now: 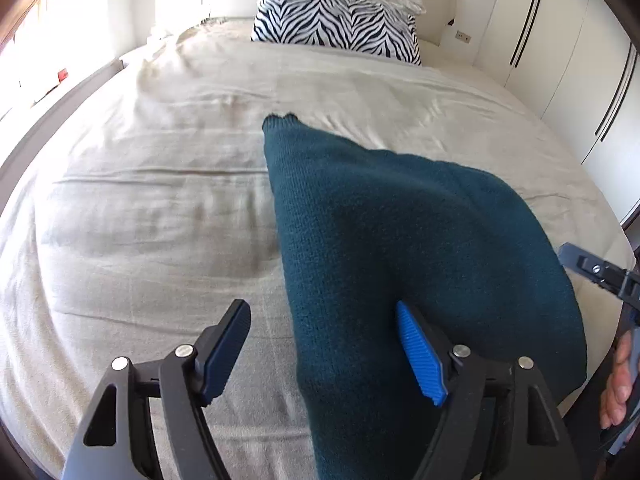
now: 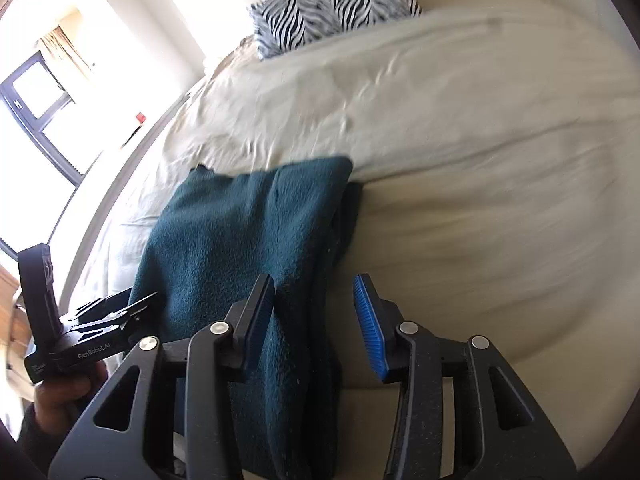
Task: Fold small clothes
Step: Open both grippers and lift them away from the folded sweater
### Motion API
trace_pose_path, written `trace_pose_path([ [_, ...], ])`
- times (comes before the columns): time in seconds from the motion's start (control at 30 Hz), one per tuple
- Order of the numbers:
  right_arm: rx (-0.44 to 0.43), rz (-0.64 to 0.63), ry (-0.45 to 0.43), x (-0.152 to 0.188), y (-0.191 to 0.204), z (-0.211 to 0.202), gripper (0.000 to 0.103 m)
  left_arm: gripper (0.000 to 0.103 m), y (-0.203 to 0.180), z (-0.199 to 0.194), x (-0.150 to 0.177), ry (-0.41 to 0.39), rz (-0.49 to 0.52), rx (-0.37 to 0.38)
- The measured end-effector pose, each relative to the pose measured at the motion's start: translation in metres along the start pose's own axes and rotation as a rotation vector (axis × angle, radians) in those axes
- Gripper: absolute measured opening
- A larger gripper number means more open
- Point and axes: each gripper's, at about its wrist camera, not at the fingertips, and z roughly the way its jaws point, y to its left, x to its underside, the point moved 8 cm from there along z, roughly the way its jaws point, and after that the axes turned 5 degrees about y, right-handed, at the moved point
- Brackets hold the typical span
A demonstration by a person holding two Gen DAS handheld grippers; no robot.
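The teal knitted sweater [image 1: 420, 240] lay folded on the bed [image 1: 160, 200], near its edge, so both grippers could reach it. The left gripper [image 1: 324, 348] and the right gripper [image 2: 314, 312] had their fingers apart, gripping nothing.

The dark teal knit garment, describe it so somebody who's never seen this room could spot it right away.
Start at the wide bed with the cream cover and the zebra-print pillow at its head. Near the foot lies the dark teal knit garment, folded flat. It is the only dark piece on that pale spread.
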Motion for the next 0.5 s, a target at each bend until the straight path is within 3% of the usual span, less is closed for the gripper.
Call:
trace_pose_path([
  [0.1, 0.064, -0.037, -0.105, -0.007, 0.008, -0.034, 0.047, 0.077, -0.005, -0.026, -0.001, -0.097, 0.032, -0.045],
  [0.17, 0.110, -0.066, -0.216, -0.014, 0.018, -0.064, 0.061, 0.084, -0.006, -0.055, -0.005, -0.212, 0.051, -0.109],
  [0.23, 0.138, -0.106, -0.386, -0.022, 0.031, -0.105, 0.092, 0.103, -0.009, -0.097, -0.008, -0.364, 0.074, -0.188],
  [0.3, 0.157, -0.133, -0.560, -0.025, 0.043, -0.143, 0.103, 0.103, -0.016, -0.140, -0.010, -0.530, 0.104, -0.233],
  [0.33, 0.176, -0.144, -0.663, -0.027, 0.051, -0.165, 0.103, 0.103, -0.020, -0.160, -0.011, -0.599, 0.118, -0.250],
  [0.4, 0.179, -0.159, -0.731, -0.032, 0.061, -0.189, 0.103, 0.103, -0.025, -0.197, -0.010, -0.728, 0.117, -0.301],
  [0.43, 0.161, -0.163, -0.732, -0.036, 0.065, -0.198, 0.103, 0.103, -0.026, -0.209, -0.009, -0.753, 0.102, -0.312],
  [0.5, 0.143, -0.145, -0.741, -0.041, 0.068, -0.211, 0.103, 0.103, -0.024, -0.220, -0.014, -0.717, 0.076, -0.298],
])
